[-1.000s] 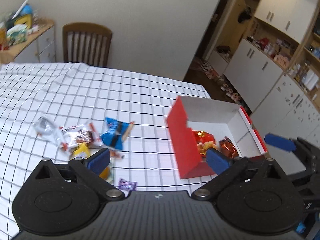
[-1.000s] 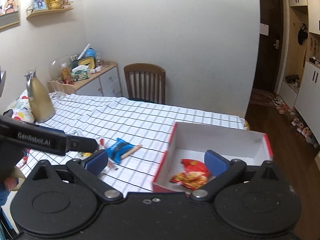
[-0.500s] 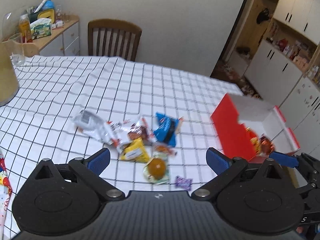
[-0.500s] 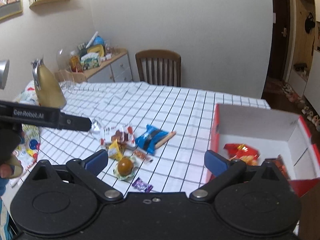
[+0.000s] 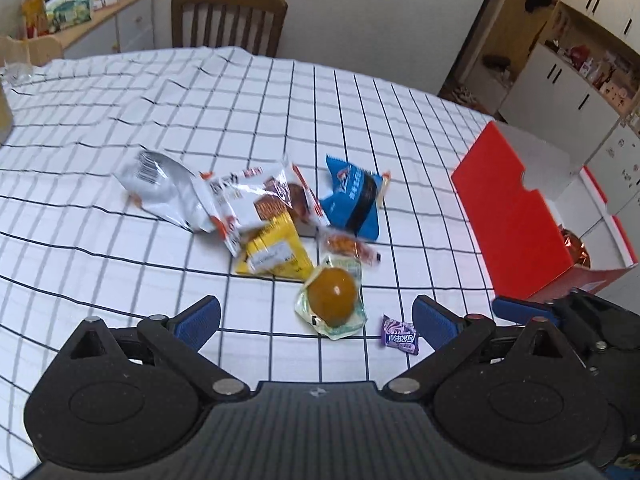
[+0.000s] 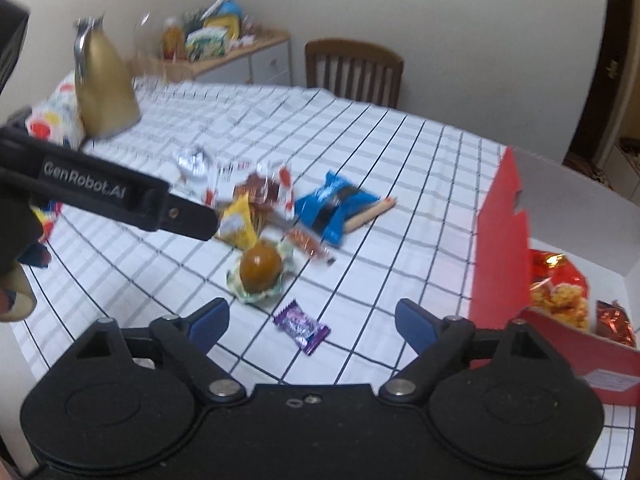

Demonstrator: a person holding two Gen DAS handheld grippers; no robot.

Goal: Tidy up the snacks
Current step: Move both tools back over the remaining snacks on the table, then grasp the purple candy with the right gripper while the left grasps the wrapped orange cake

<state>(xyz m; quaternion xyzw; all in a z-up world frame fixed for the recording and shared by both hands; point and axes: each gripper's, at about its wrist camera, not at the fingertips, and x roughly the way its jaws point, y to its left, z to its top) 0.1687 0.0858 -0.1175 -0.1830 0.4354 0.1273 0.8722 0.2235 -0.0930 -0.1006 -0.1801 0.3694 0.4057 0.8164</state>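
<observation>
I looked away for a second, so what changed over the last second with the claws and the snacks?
Both claws swung left, away from the red box toward the loose snack pile; the round brown snack now lies just ahead of the left claw, the purple candy between the right claw's open fingers. Nothing was gripped or released. The snacks on the cloth and in the box lie unmoved.

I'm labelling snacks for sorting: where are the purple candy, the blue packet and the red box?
purple candy [image 6: 302, 326]: right wrist view, wrapper middle.
blue packet [image 5: 354, 200]: left wrist view, packet's centre.
red box [image 5: 516, 216]: left wrist view, outer red wall.
</observation>
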